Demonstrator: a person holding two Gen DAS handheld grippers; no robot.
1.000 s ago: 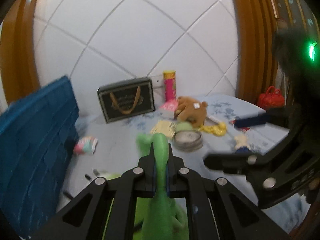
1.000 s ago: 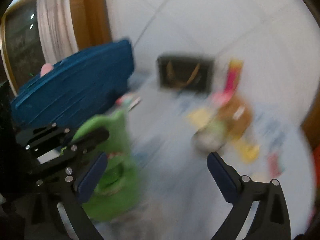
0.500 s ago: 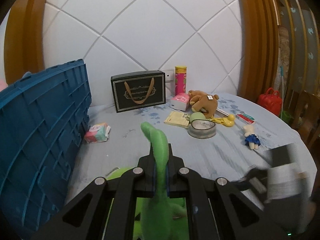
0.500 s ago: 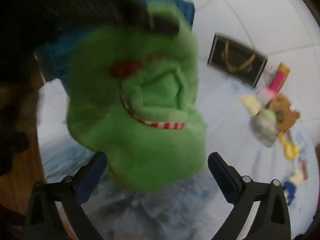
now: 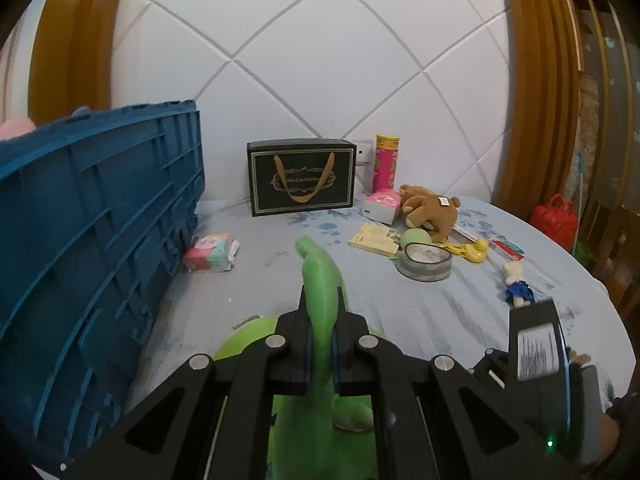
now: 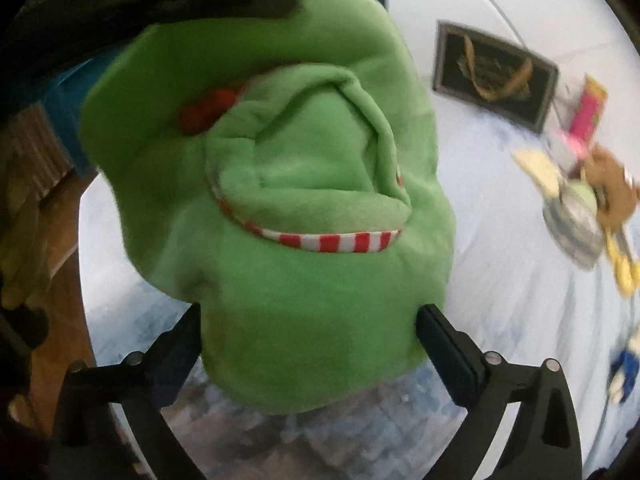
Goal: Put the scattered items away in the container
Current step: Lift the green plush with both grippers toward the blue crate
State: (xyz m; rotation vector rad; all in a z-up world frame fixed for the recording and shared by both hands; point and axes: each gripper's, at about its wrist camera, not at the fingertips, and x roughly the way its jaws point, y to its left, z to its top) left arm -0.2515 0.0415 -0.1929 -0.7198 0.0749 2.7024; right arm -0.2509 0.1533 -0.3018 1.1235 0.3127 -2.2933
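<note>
Fleecy green plush toy (image 6: 304, 184); ribbed blue crate (image 5: 92, 216)

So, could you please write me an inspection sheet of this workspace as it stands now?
Surface: round table under a pale blue floral cloth.
Job's things: green plush toy; ribbed blue plastic crate at the left, something pink inside.
Clutter: black gift box with gold ribbon, pink cylindrical tube, brown plush bear, grey tape roll, yellow duck clip, pink tissue pack.
Grippers: left gripper shut on the plush's thin end; right gripper open, pads flanking its body.
Cables: nothing seen.
Surroundings: white quilted wall panel, wooden frame.
</note>
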